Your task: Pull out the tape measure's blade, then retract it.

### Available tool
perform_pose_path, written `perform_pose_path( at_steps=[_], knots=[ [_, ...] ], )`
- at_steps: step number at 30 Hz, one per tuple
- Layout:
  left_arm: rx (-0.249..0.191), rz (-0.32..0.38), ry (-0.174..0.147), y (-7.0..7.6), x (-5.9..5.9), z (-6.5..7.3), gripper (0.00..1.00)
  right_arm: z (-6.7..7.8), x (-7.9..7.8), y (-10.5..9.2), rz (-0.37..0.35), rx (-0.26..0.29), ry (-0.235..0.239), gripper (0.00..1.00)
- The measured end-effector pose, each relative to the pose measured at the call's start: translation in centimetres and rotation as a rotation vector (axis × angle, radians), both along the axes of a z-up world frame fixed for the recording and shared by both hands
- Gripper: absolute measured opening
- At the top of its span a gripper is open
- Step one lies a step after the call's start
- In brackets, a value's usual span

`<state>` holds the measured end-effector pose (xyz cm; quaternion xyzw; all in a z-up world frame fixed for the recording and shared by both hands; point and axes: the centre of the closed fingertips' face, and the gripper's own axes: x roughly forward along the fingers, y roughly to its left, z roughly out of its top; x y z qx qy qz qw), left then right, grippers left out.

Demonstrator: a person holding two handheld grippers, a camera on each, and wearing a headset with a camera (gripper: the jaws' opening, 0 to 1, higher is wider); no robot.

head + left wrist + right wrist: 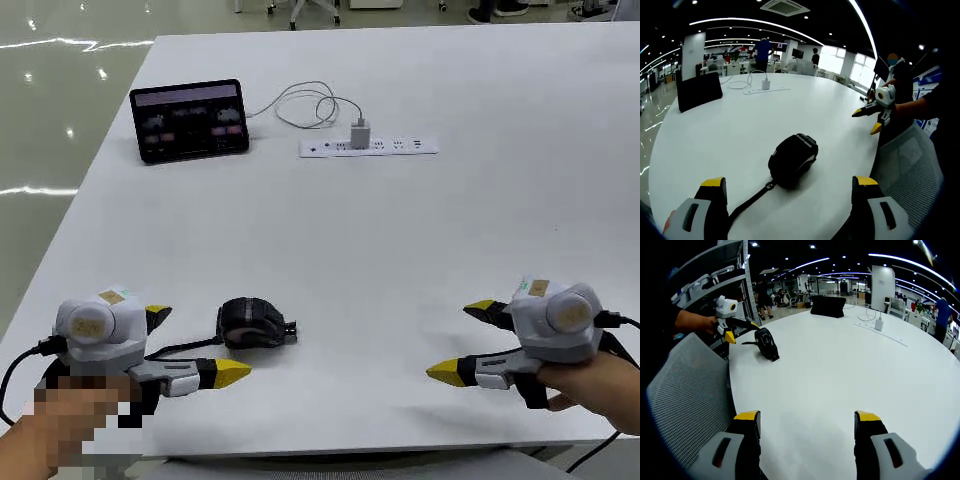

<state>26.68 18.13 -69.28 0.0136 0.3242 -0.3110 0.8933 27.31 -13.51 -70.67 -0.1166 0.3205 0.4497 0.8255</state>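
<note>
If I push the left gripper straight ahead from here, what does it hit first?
Most likely the tape measure: it lies just ahead of the left gripper, roughly centred between its open jaws. Its strap trails back toward the jaws and may touch first.

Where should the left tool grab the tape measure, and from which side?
Take the tape measure by its chunky black case, jaws across the two flanks, not by the thin strap. Come straight in from where the left tool sits: its open jaws point at the case, which lies free on the table. That probably leaves the far end clear for the right tool.
</note>
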Motion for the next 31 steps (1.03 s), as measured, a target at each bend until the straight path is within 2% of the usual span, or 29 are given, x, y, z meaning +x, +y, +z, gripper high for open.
perform_pose_path(
  at_steps=[6,10,15,17,19,22,23,27,29,31],
  knots=[
    [0.006,0.006,0.006,0.7,-0.5,0.0,1.00,0.6,-0.2,-2.3,-0.026,-0.002,-0.015,0.81],
    [0.013,0.019,0.015,1.4,-0.7,-0.2,1.00,0.9,-0.4,-3.8,-0.051,-0.005,-0.008,0.85],
    [0.021,0.036,0.012,2.0,-0.6,-0.1,1.00,0.9,-0.7,-5.2,-0.080,0.000,0.001,0.89],
    [0.024,0.043,0.007,2.2,-0.4,0.0,1.00,0.9,-0.9,-5.5,-0.086,-0.004,0.001,0.91],
    [-0.002,0.046,0.006,2.1,-0.4,0.2,1.00,0.8,-0.9,-5.7,-0.094,-0.008,-0.001,0.99],
    [-0.005,0.042,0.010,2.0,-0.5,0.2,1.00,0.9,-1.3,-5.9,-0.094,-0.004,0.017,1.00],
    [0.002,0.045,0.003,2.1,-0.4,0.2,1.00,0.9,-1.3,-5.9,-0.094,-0.003,0.019,1.00],
    [0.008,0.047,0.010,2.4,-0.5,-0.1,1.00,1.0,-1.2,-5.9,-0.096,-0.003,0.018,1.00],
    [0.019,0.058,-0.002,2.7,-0.4,-0.1,1.00,1.1,-1.0,-5.9,-0.097,-0.001,0.015,1.00],
    [0.011,0.060,0.005,2.7,-0.4,-0.1,1.00,1.0,-1.0,-5.7,-0.094,0.000,0.018,1.00]
  ],
)
